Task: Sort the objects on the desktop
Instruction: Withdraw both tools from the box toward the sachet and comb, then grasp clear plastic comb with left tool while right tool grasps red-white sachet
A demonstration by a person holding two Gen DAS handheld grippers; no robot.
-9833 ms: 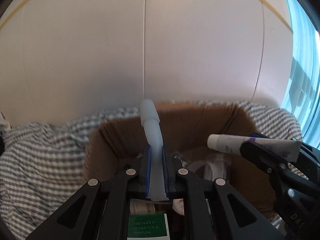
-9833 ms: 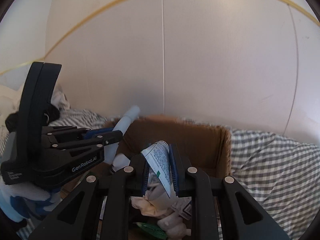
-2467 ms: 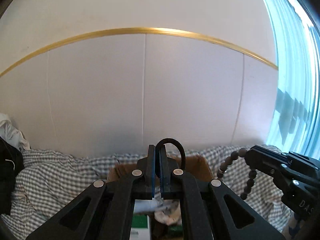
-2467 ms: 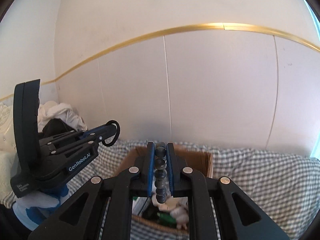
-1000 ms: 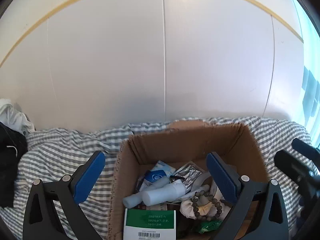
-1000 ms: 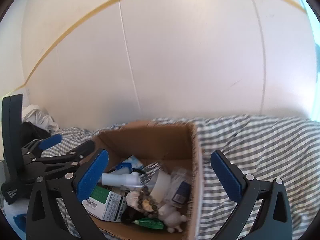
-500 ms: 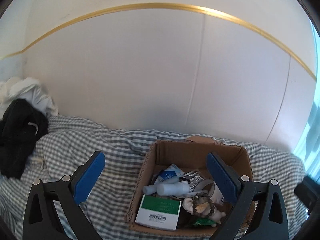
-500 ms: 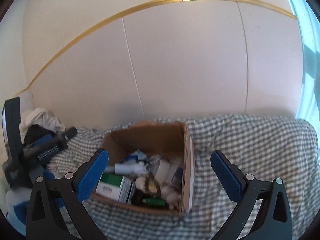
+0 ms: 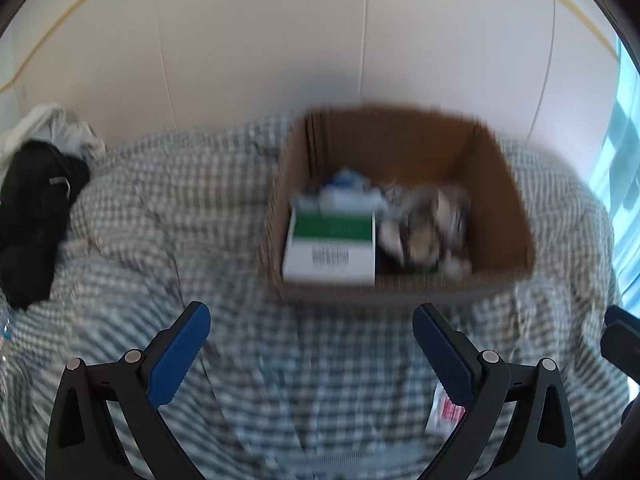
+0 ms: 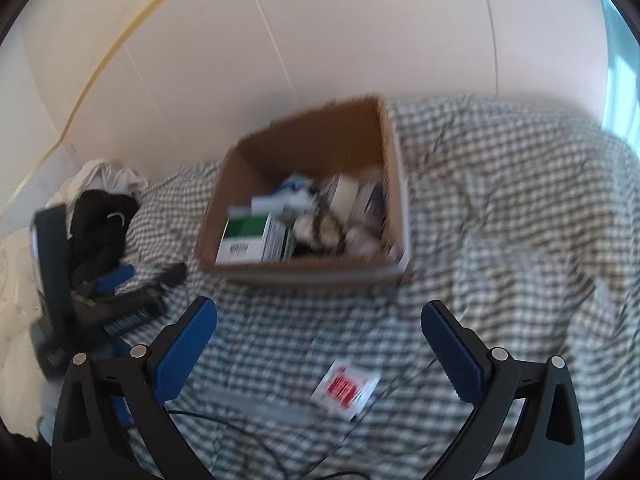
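Note:
A brown cardboard box stands on the checked cloth near the wall. Inside lie a green and white carton, tubes, a bead bracelet and other small items, all blurred. A white sachet with red print lies flat on the cloth in front of the box. My left gripper is open and empty, back from the box. My right gripper is open and empty above the sachet. The left gripper also shows at the left of the right wrist view.
A checked cloth covers the whole surface. A heap of black and white clothing sits at the far left by the wall. A thin black cable runs across the cloth near the front. A bright window is at the right.
Both grippers have pulled back from the box and tilted down, so more cloth and the red-printed sachet now show. Both stay open. The frames are motion-blurred.

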